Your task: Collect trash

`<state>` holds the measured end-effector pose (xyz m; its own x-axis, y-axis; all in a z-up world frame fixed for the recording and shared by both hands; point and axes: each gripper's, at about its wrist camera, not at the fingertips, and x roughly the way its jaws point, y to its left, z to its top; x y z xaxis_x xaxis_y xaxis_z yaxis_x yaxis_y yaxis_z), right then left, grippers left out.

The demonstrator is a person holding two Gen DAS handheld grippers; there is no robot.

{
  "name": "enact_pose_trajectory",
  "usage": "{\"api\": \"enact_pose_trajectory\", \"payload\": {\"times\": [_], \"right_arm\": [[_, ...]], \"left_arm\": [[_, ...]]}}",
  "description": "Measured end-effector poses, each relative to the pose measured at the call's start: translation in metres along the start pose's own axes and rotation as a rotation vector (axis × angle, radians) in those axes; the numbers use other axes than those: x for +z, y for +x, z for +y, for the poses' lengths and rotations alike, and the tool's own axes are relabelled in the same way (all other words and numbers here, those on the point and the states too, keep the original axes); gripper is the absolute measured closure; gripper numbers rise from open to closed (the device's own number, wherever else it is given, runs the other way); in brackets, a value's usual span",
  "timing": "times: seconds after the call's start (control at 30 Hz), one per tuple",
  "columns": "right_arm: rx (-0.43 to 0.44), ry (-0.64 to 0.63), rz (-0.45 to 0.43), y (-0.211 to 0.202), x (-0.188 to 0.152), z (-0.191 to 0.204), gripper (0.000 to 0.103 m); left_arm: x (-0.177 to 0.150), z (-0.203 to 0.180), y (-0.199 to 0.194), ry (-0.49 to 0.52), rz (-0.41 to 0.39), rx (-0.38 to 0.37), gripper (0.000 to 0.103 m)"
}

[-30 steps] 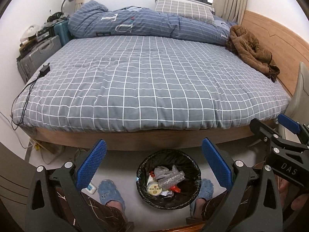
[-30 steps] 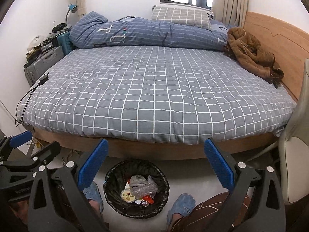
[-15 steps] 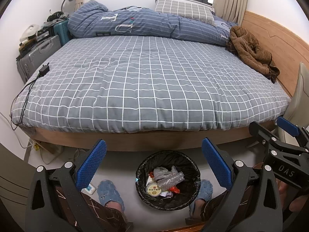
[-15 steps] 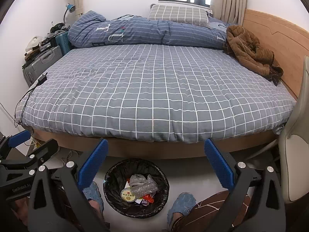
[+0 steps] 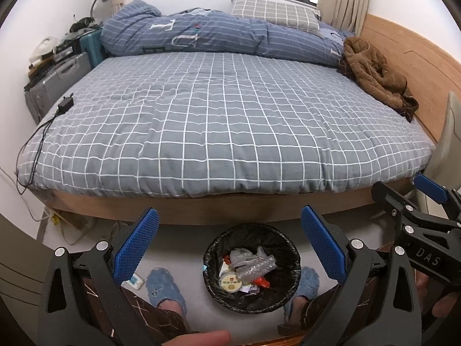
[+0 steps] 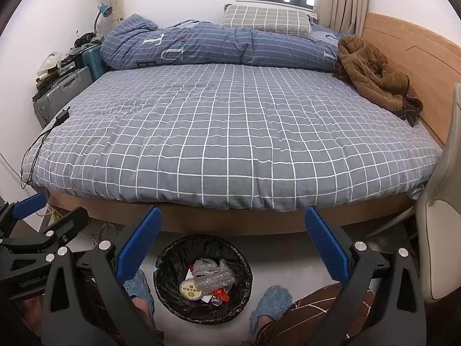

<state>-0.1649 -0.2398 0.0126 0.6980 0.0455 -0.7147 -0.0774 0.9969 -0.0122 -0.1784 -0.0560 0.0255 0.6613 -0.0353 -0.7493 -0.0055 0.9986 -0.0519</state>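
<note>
A round bin with a black liner (image 5: 283,238) stands on the floor in front of the bed, between the person's feet. It holds clear plastic wrap (image 5: 253,265), a round lid and small wrappers. It also shows in the right wrist view (image 6: 173,252). My left gripper (image 5: 230,249) is open and empty, held above the bin. My right gripper (image 6: 232,249) is open and empty, above and slightly right of the bin. Each gripper shows at the edge of the other's view.
A bed with a grey checked cover (image 5: 230,121) fills the middle. A folded blue duvet (image 5: 201,34), a pillow and a brown jacket (image 5: 374,75) lie at its far side. A charger with cable (image 5: 64,105) lies at the left edge. Suitcases (image 5: 54,83) stand left, a chair (image 6: 440,216) right.
Both grippers have stayed open and nearly still. The views shift only slightly. A fingertip now shows at the bottom of the left wrist view.
</note>
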Motion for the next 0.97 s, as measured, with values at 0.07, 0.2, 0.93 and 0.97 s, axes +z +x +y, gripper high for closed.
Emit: {"api": "enact_pose_trajectory", "payload": {"times": [0.07,0.2,0.93,0.97], "right_arm": [[0.000,0.000,-0.001,-0.0003,-0.0003,0.0000,0.008],[0.000,-0.001,0.000,-0.0001,-0.0010,0.0000,0.008],[0.002,0.001,0.001,0.0010,-0.0011,-0.0012,0.008],[0.002,0.001,0.002,0.0010,-0.0010,-0.0013,0.008]], "left_arm": [[-0.0001,0.0000,0.0002,0.002,-0.002,0.000,0.006],[0.0000,-0.0009,0.0008,0.003,0.002,-0.002,0.006],[0.0011,-0.0042,-0.0002,0.012,-0.016,0.011,0.007],[0.0010,-0.0039,0.0001,0.010,-0.014,0.012,0.007]]}}
